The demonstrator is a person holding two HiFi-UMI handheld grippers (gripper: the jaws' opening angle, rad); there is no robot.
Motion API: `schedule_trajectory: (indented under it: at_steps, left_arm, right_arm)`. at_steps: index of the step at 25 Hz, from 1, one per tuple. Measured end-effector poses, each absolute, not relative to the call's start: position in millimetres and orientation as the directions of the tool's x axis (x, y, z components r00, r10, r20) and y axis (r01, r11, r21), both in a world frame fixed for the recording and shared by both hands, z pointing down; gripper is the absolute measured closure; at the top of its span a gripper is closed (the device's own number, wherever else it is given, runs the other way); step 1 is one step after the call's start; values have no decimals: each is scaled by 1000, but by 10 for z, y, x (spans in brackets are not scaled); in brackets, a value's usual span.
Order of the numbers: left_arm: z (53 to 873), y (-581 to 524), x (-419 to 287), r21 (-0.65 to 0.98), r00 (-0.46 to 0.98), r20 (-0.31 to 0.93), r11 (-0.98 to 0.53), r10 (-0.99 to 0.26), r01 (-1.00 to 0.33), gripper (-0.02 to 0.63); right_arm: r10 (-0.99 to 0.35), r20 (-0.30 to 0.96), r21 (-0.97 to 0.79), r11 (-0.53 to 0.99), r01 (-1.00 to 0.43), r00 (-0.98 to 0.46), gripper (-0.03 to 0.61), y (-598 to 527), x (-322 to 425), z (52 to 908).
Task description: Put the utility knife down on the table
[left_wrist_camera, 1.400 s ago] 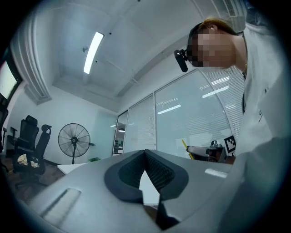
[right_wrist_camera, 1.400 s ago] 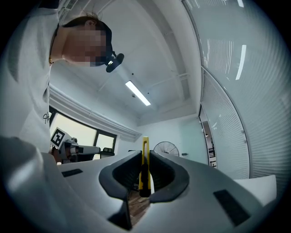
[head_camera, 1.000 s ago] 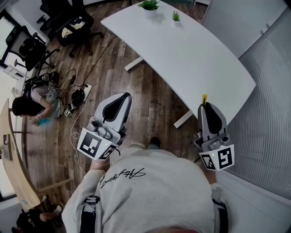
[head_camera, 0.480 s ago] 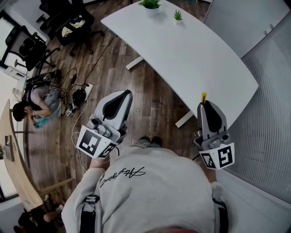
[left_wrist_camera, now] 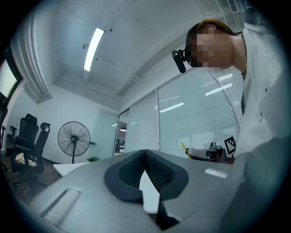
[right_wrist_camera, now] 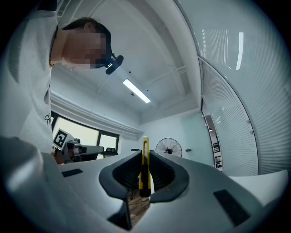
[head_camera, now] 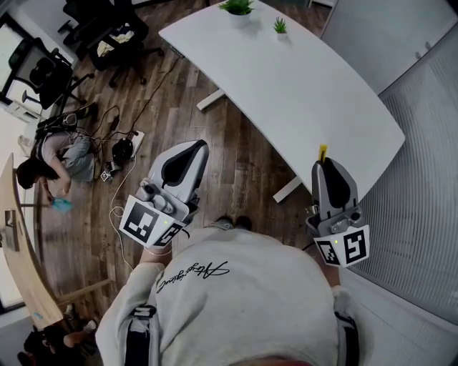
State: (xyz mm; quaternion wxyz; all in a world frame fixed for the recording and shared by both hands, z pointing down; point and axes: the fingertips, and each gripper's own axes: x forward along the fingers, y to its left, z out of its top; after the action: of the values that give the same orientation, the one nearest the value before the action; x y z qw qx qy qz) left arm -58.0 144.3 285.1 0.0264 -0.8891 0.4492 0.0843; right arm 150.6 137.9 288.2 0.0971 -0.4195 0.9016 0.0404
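Yellow utility knife (right_wrist_camera: 144, 166) sits clamped upright between the jaws of the right claw (head_camera: 326, 166), its tip poking out over the white desk's (head_camera: 300, 86) edge. Left claw (head_camera: 195, 149) is closed, empty, above the wood floor (head_camera: 236, 143).

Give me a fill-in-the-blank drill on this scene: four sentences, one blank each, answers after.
1. The right gripper is shut on a ___ utility knife.
2. The left gripper has ___ between its jaws.
3. The table ahead has a ___ top.
4. ___ small potted plants stand at the table's far end.

Missing words: yellow; nothing; white; two.
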Motion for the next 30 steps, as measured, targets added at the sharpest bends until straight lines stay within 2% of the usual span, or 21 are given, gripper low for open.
schedule_trajectory:
  at_steps: [11, 18, 30]
  left_arm:
    - [3049, 1358, -554, 49, 544, -129, -553, -829, -832, 617]
    - [3066, 1107, -652, 42, 546, -148, -556, -825, -830, 617]
    - [3017, 18, -813, 41, 604, -178, -619, -777, -784, 617]
  right_arm:
    - [-709, -191, -34, 696, -717, -679, 525, 1134, 1497, 3024]
    - [-698, -204, 1, 701, -713, -687, 525, 866, 1338, 3019]
    - [-738, -196, 6, 657, -754, -645, 525, -74, 1149, 3015]
